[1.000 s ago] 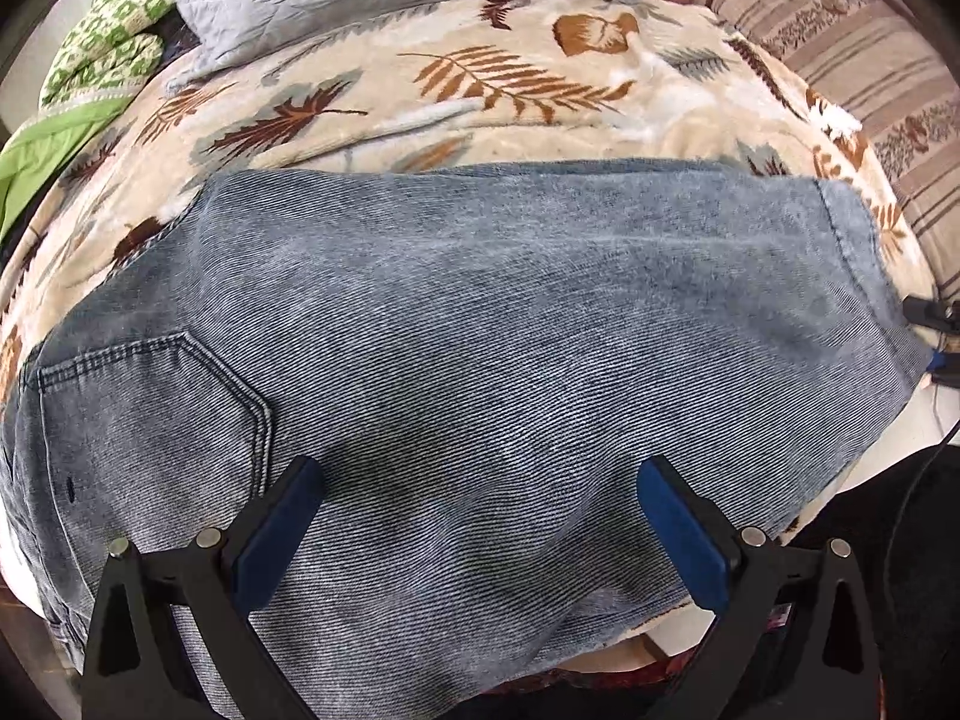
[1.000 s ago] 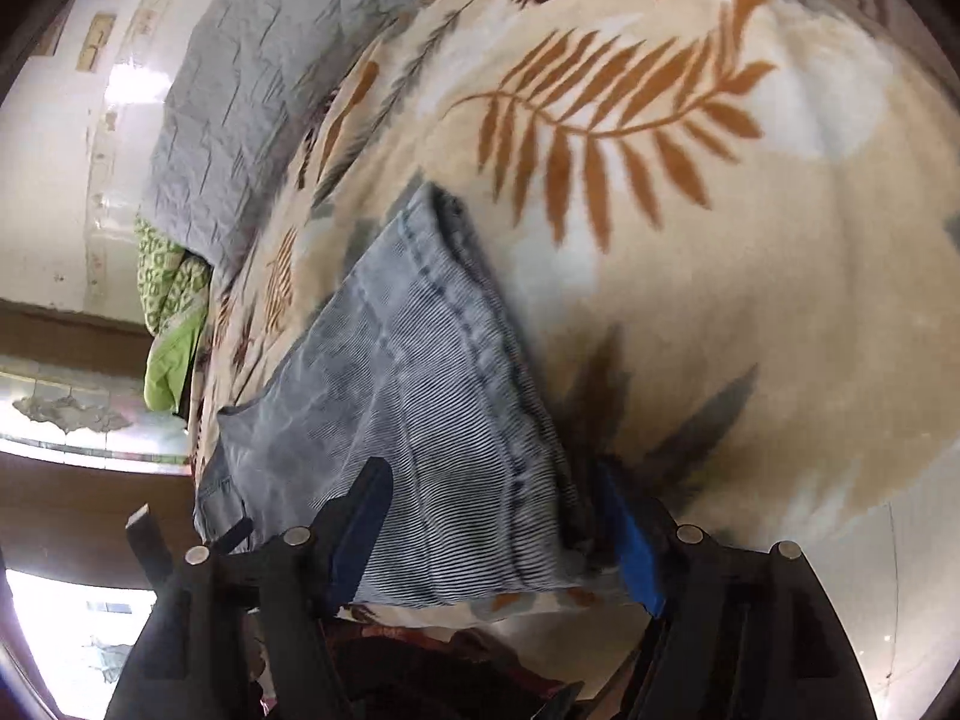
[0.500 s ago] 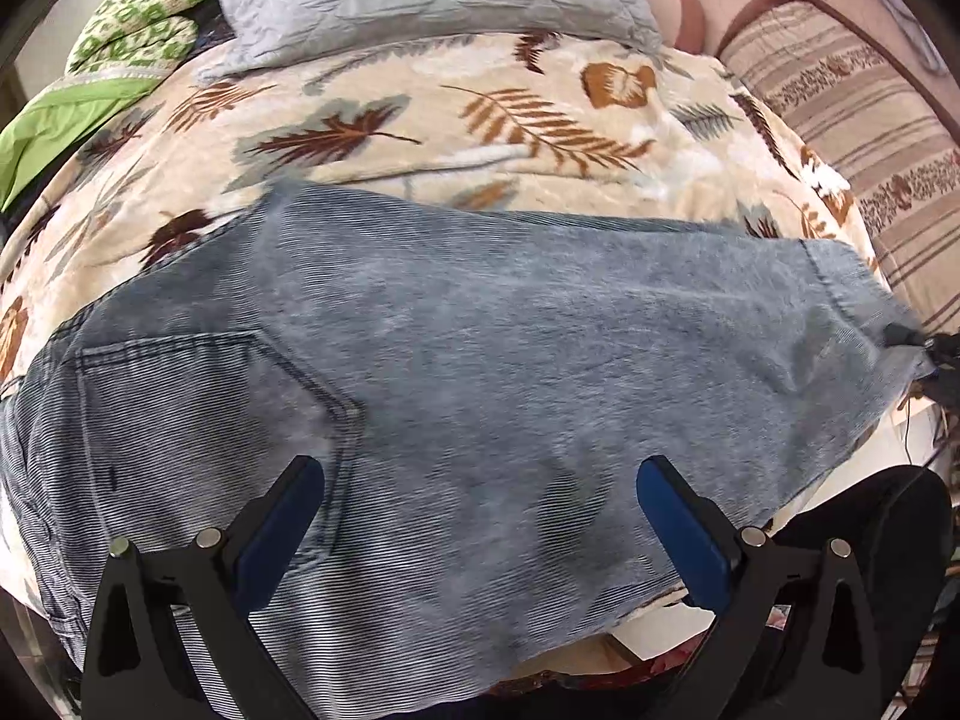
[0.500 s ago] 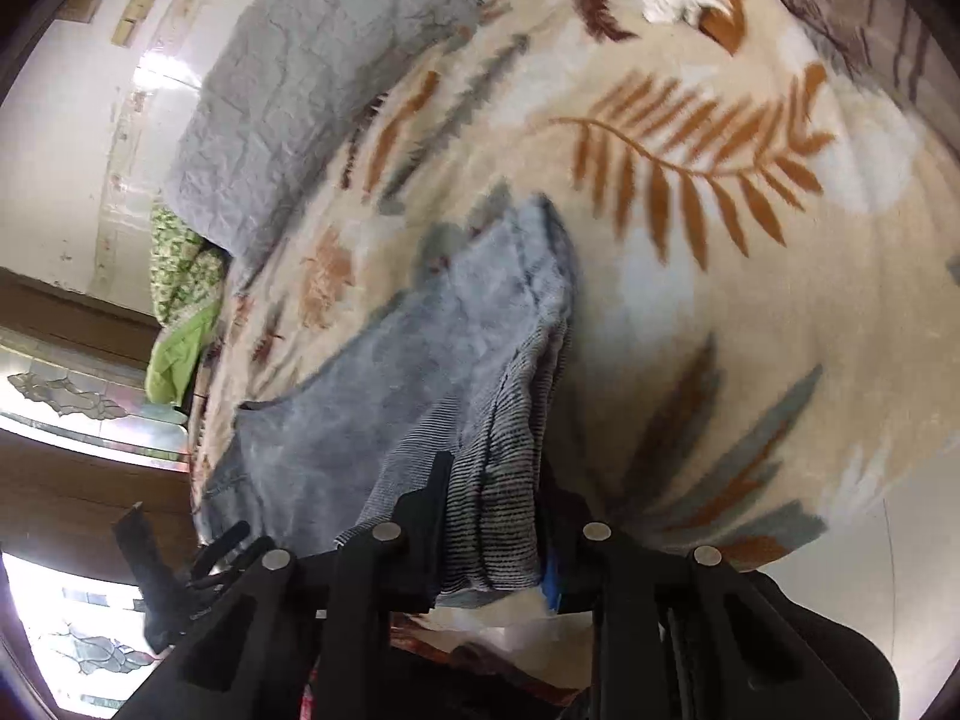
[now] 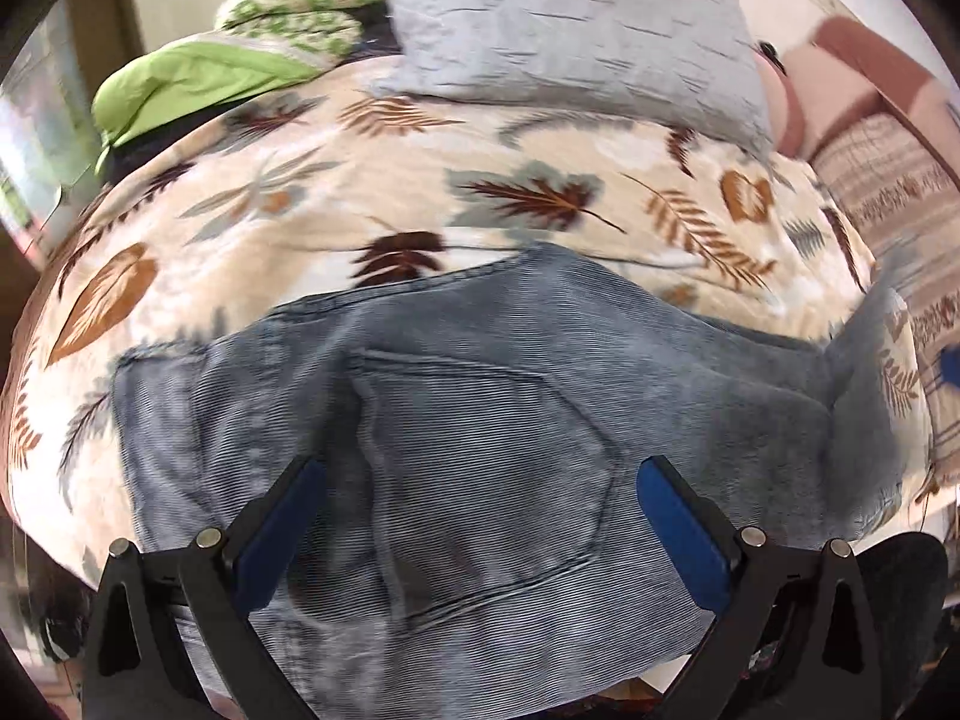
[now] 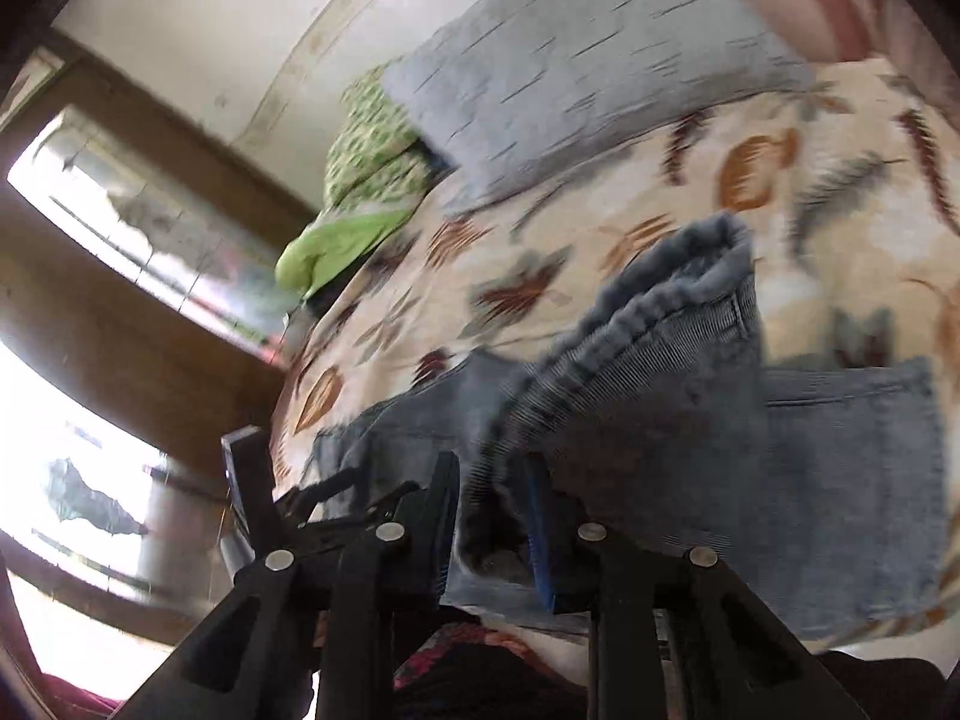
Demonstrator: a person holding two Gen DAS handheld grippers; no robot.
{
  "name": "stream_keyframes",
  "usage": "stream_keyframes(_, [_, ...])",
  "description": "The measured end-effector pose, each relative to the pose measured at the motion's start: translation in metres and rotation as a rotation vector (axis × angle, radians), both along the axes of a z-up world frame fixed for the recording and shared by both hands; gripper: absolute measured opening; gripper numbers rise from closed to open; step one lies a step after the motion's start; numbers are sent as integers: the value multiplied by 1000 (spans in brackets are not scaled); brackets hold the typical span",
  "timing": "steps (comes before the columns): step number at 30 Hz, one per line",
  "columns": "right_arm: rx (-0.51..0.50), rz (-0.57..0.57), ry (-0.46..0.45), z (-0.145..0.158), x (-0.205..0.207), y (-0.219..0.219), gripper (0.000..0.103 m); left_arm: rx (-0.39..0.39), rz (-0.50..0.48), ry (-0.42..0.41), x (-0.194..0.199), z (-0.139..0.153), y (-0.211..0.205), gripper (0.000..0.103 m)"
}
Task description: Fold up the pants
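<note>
Blue-grey denim pants (image 5: 492, 432) lie on a leaf-patterned blanket (image 5: 300, 228), back pocket (image 5: 480, 480) up. My left gripper (image 5: 480, 528) is open and empty, its blue pads wide apart just over the pocket. My right gripper (image 6: 492, 516) is shut on the hem end of the pants (image 6: 648, 312) and holds that end raised over the pocket area (image 6: 852, 480). The lifted end shows at the right edge of the left wrist view (image 5: 864, 396), blurred. The left gripper also shows in the right wrist view (image 6: 252, 480), to the left.
A grey quilted pillow (image 5: 570, 30) lies at the bed's far side, with green bedding (image 5: 240, 54) beside it. A striped cushion (image 5: 888, 180) lies at the far right. Wooden-framed windows (image 6: 120, 228) line the wall.
My right gripper has closed on the hem end and carried it up and over toward the pocket end. My left gripper has shifted along the pants to sit over the back pocket.
</note>
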State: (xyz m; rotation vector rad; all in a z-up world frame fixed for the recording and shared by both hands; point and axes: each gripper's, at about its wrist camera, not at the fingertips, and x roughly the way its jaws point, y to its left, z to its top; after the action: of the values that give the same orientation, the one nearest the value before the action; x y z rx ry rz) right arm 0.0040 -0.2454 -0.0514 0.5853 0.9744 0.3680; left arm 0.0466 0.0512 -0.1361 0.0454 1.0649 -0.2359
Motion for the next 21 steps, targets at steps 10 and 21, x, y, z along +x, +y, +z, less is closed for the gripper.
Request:
stream_keyframes(10, [-80, 106, 127, -77, 15, 52, 25, -13, -11, 30, -5, -10, 5, 103])
stream_keyframes(21, [205, -510, 174, -97, -116, -193, 41, -116, -270, 204, 13, -46, -107, 103])
